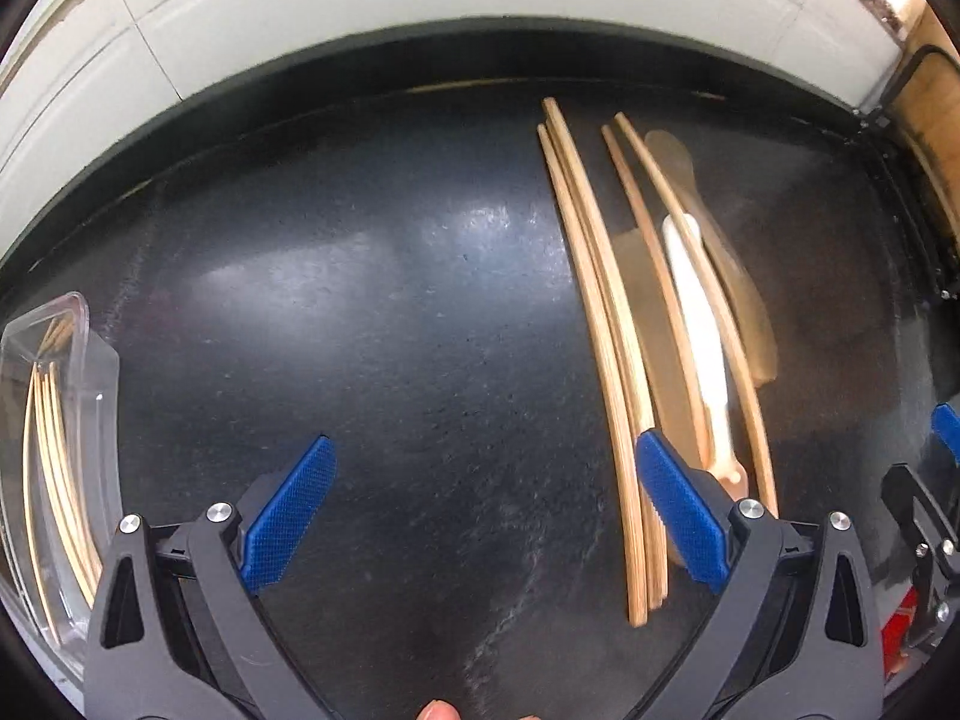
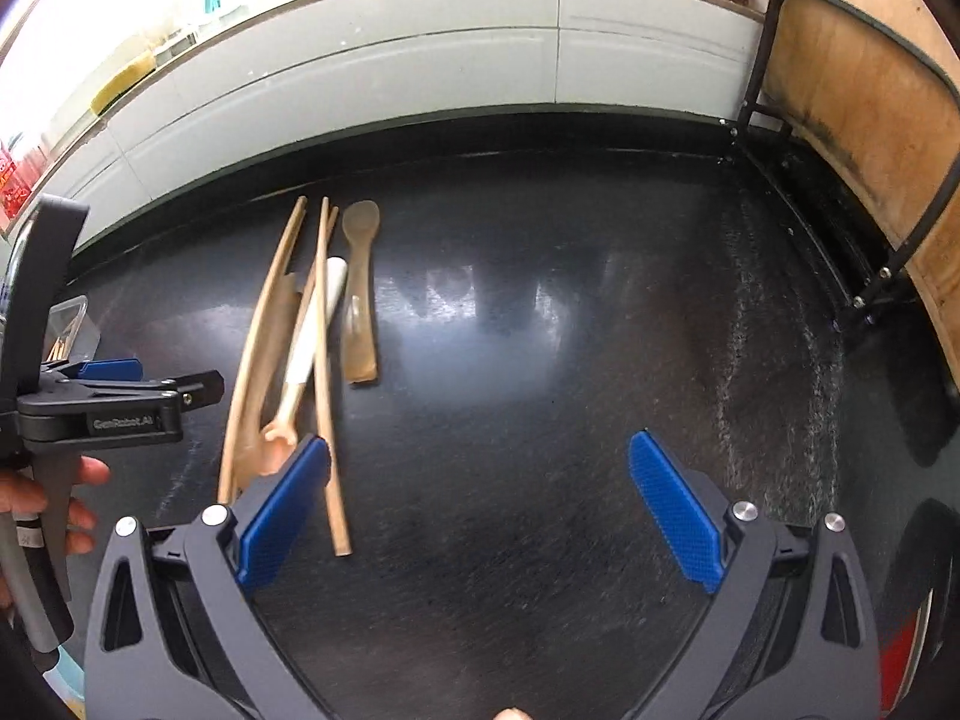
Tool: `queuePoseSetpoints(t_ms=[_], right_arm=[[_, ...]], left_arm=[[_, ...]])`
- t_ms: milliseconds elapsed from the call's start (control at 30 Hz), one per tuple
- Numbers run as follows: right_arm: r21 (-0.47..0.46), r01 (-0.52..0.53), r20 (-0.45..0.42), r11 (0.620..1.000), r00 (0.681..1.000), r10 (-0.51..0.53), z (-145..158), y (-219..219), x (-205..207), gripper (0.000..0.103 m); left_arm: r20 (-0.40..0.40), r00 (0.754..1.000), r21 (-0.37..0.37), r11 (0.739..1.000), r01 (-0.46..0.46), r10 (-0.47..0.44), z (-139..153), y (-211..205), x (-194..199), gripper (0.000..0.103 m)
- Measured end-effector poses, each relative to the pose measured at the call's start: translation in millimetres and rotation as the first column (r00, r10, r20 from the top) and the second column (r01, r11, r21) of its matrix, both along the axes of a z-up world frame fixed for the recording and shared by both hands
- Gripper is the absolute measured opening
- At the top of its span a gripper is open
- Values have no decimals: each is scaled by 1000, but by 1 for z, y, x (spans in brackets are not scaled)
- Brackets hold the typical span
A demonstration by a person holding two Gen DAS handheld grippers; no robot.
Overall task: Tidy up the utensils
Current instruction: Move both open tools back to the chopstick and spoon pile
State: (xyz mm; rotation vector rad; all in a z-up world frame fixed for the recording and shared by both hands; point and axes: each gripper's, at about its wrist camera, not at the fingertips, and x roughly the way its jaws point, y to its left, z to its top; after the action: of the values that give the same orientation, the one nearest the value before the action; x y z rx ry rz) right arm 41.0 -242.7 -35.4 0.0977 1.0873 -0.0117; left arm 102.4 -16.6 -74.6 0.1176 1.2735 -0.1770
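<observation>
Wooden chopsticks (image 1: 600, 324) lying loose on the dark counter (image 1: 390, 330) at two o'clock of the left gripper (image 1: 483, 516), tangled with a white-handled spoon (image 1: 699, 324) — sorting seemingly part done, several sticks already in the clear tray (image 1: 90, 372) at nine. Both grippers spread wide, grasping nothing. Right gripper (image 2: 480, 510) view alone resolving a translucent spoon (image 2: 360, 276) at eleven — blurred from the left
</observation>
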Motion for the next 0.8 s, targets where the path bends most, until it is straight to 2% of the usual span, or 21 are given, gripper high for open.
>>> queuePoseSetpoints(t_ms=[167,333,533,700,800], right_arm=[[8,-45,-16,999,999,45,-9,-3,13,96],[17,-77,-30,997,997,77,-18,0,29,96],[10,-102,-29,995,994,102,-29,12,68,96],[-37,-157,-75,987,985,154,-47,26,103,96],[-1,-195,-78,981,978,194,-57,31,111,96]], left_arm=[[-22,999,-4,999,-38,38,-11,-6,10,98],[-28,998,41,998,-57,58,-14,-6,20,98],[-9,994,43,993,-112,112,-13,0,33,98],[-25,998,49,997,-65,66,-12,-4,51,98],[-19,999,48,998,-41,42,-9,-8,58,98]])
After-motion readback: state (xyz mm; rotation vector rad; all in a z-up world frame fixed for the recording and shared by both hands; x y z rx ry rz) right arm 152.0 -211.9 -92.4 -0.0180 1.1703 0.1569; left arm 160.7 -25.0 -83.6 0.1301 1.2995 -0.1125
